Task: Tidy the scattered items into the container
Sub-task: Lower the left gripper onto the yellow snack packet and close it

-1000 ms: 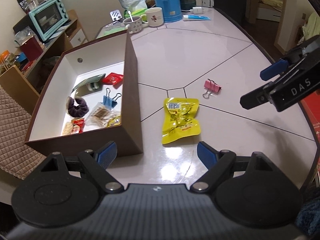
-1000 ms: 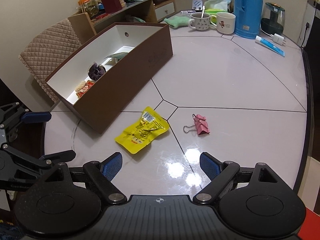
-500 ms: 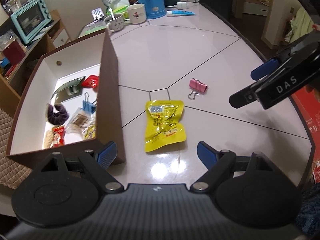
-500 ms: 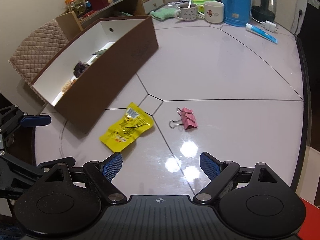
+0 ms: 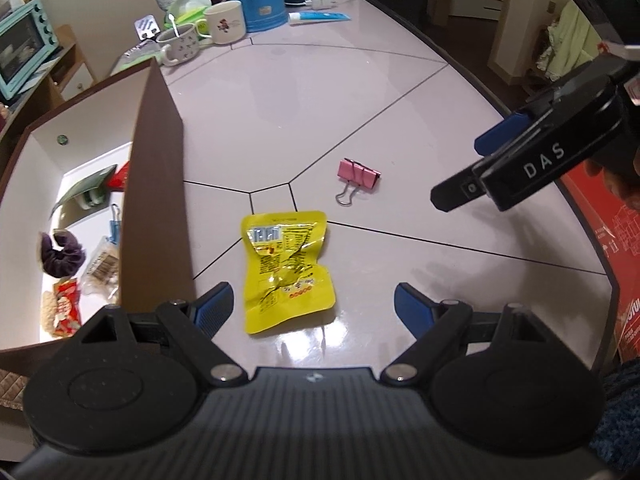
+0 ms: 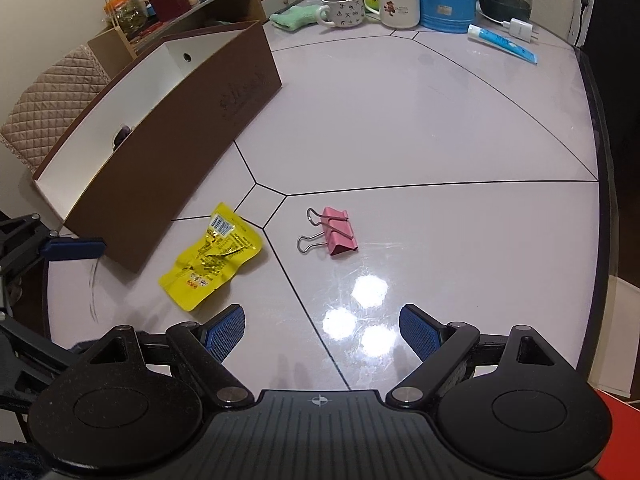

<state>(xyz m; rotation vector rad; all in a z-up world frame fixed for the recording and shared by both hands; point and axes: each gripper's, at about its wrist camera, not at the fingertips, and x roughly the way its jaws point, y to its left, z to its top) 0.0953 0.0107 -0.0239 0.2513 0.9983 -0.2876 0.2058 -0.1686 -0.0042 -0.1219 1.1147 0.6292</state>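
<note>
The pale glossy counter [image 6: 400, 128] carries everything, and the biggest thing on it is the brown open-topped box [image 5: 160, 184] with white inner walls, standing at its left side. Inside that box several small items already lie: a purple scrunchie [image 5: 60, 254], a clear snack packet [image 5: 102, 270], a red-and-white snack packet [image 5: 64, 308], a blue binder clip [image 5: 114, 228], a green pouch [image 5: 86, 192] and a red wrapper [image 5: 120, 176] at the far end.

Two things lie out on the counter, outside the box. The yellow snack packet [image 5: 286, 268] is flat and crumpled just beside the box's long wall, not touching it as far as the left view shows. The pink binder clip [image 6: 338, 232] sits a little further right, apart from the packet, its wire handles pointing toward the box.

The left gripper [image 5: 310, 306] hangs low over the counter with the yellow packet's near edge between its blue pads; its jaws stand wide apart and hold nothing. The right gripper [image 6: 322, 330] is likewise spread wide and empty, aimed at the pink clip ahead of it.

By my reading the tidying is well along but unfinished: most of the clutter is in the box, and the packet and clip are left to go in
</note>
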